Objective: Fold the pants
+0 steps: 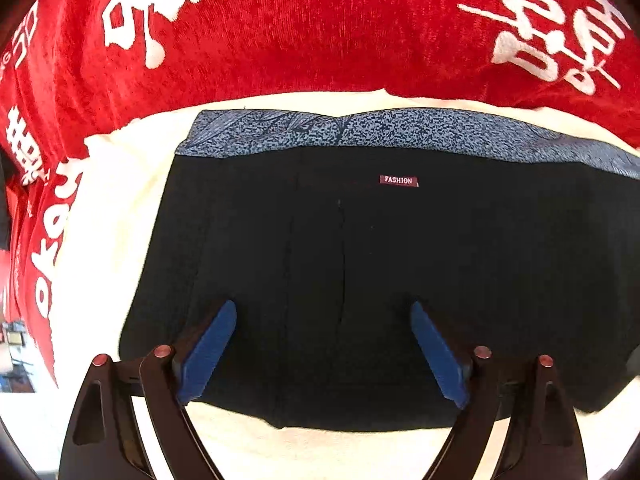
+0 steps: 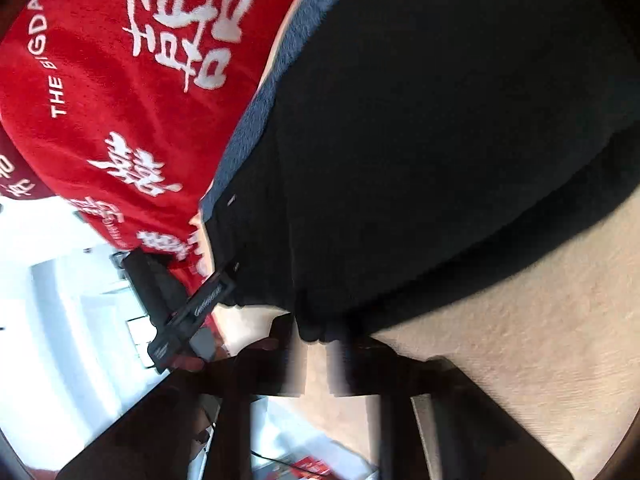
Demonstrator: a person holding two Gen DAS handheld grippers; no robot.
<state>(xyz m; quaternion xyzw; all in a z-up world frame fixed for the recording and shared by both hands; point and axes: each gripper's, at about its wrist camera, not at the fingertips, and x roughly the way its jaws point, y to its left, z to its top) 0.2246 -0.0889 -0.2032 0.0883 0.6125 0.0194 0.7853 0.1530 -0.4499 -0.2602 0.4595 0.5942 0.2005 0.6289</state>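
Note:
Black pants [image 1: 360, 272] lie folded on a cream cloth [image 1: 112, 216], with a blue patterned waistband [image 1: 360, 130] at the far edge and a small red "FASHION" label [image 1: 399, 180]. My left gripper [image 1: 323, 320] is open above the near part of the pants, blue pads [image 1: 208, 352] spread wide, holding nothing. In the blurred right wrist view my right gripper [image 2: 320, 334] is shut on the edge of the pants [image 2: 420, 140] and lifts it off the cream cloth [image 2: 540, 320]. The waistband also shows in that view [image 2: 256, 120].
A red cloth with white characters [image 1: 320, 28] lies beyond the cream cloth and also shows in the right wrist view [image 2: 120, 80]. A black device [image 2: 180, 304] sits at the table's edge. A bright room lies beyond the edge.

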